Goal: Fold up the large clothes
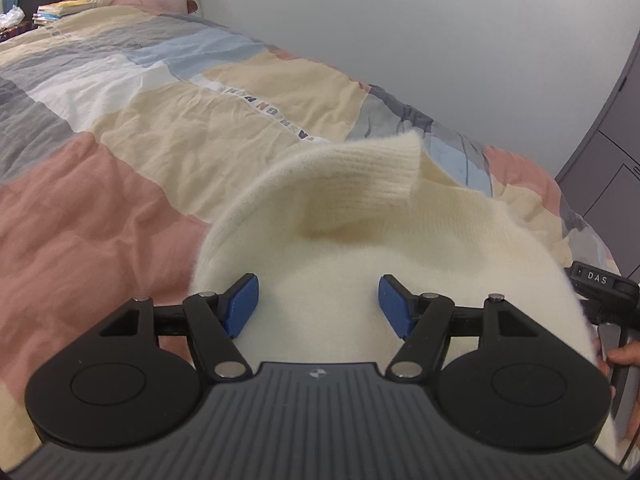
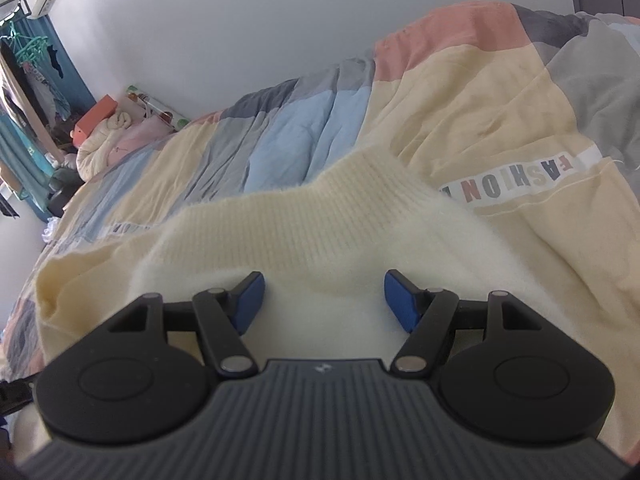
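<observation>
Both claws hang over a fluffy cream sweater that lies on a bed. Left claw (image 1: 319, 306) has its blue pads (image 1: 244, 304) spread wide apart, and nothing is pinched between them. It sits just above the soft body of the sweater (image 1: 360, 240). A ribbed cuff (image 1: 376, 172) on a sleeve lies folded over the top of the sweater, farther ahead. Right claw (image 2: 324, 300) is spread wide too, with nothing held. It floats over the sweater (image 2: 320, 240) near a long ribbed band (image 2: 304, 216). Under the sweater is a patchwork quilt (image 1: 120, 208) with pink, cream, blue and grey squares and a strip of letters. At the right edge of the left view, a person's fingers (image 1: 624, 358) hold a black handle. A pile of bedding (image 2: 108, 136) sits at the far end of the bed by the white wall (image 2: 200, 40).
</observation>
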A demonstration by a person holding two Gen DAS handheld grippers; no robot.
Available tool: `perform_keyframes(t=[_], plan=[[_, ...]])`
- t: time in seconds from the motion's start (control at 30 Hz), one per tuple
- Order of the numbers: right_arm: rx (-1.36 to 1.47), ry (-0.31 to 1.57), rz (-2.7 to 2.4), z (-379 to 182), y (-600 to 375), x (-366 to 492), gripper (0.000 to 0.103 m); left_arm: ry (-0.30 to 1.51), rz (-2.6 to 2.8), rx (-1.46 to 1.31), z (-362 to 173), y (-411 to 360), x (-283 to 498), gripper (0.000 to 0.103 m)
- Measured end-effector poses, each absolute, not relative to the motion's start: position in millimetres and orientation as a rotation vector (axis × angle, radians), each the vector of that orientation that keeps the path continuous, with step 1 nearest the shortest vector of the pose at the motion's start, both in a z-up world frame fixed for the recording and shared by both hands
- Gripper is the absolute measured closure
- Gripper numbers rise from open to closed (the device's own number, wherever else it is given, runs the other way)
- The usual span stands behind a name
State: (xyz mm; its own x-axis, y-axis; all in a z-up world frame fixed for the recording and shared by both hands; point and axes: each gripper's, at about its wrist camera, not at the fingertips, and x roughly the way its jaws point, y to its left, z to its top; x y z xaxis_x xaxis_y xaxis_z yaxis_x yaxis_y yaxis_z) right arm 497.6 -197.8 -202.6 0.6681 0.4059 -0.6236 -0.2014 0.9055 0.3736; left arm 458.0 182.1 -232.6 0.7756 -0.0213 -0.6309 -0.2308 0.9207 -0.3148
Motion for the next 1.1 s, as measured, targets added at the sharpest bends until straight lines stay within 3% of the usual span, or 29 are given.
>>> perform_keyframes(t=[0.33,0.43,0.9,1.0,1.03,1.07,1.1], plan=[[0.216,0.727,0.322,-163.7,-235.7,447.5,0.034,0.667,0.152,-0.367,-206.5,193.0,415.2,0.031],[0.241,0.723,0.28,-155.7,-259.7,433.6,0.021,0.687,0.201,-0.371,-202.3,200.8,402.6,0.031],[0.29,0.753,0.188,-177.8,-285.0,436.8,0.022,0.769,0.254,-0.625,-238.8,224.3,409.6,0.032],[0.254,0.716,0.225,-177.5,-276.4,438.5,0.024,0.757,0.252,-0.631,-237.1,220.6,409.0,0.043],[0.247,0.713,0.237,-177.8,-274.0,440.1,0.031,0.755,0.234,-0.646,-237.1,220.2,410.0,0.056],[0.233,0.718,0.248,-179.2,-269.9,442.4,0.041,0.752,0.225,-0.646,-235.5,218.2,410.0,0.06],[0.219,0.722,0.254,-180.2,-267.5,444.0,0.043,0.742,0.227,-0.626,-232.5,216.0,410.2,0.063]])
